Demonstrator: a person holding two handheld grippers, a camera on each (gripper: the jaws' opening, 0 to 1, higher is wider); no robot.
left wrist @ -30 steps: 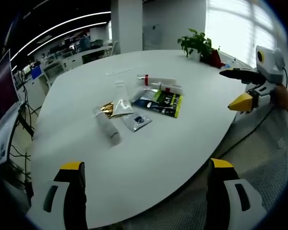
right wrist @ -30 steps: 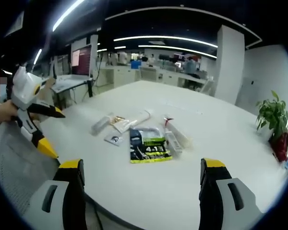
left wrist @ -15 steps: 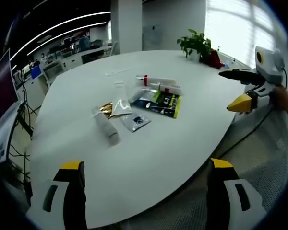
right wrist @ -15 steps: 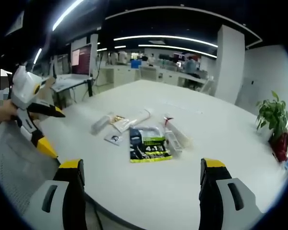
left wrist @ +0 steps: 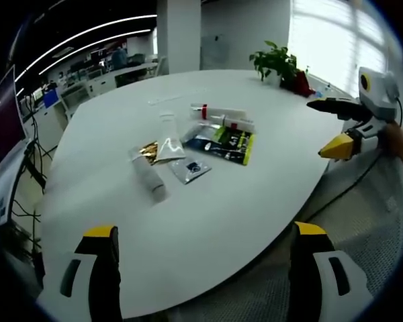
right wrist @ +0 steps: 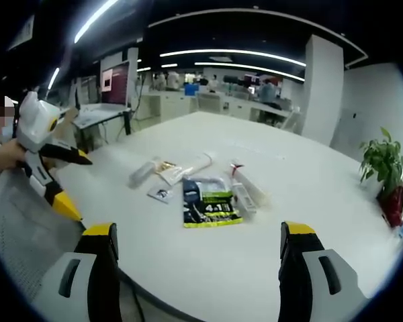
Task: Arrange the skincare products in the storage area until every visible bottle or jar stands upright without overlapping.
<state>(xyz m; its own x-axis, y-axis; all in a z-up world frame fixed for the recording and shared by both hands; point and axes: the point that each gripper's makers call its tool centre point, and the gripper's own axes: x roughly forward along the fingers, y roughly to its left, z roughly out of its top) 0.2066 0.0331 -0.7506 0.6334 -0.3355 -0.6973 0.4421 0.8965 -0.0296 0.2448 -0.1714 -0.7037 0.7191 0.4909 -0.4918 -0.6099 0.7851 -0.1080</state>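
Several skincare items lie flat in a cluster on the white table (left wrist: 208, 221). A white tube (left wrist: 150, 177) lies nearest me, a pale tube (left wrist: 168, 136) over a gold sachet (left wrist: 148, 150), a small silver sachet (left wrist: 190, 168), a dark green-and-black pouch (left wrist: 224, 142), and white tubes with red caps (left wrist: 223, 118). In the right gripper view the pouch (right wrist: 209, 202), red-capped tubes (right wrist: 244, 188) and white tube (right wrist: 143, 172) lie mid-table. My left gripper (left wrist: 201, 275) stands open, well short of the items. My right gripper (right wrist: 197, 272) is open too, off the table's edge.
A potted plant (left wrist: 277, 62) stands at the table's far edge, also seen as a plant (right wrist: 383, 163) at the right. A grey mesh chair back (right wrist: 23, 235) sits beside the table. Desks and monitors fill the office behind.
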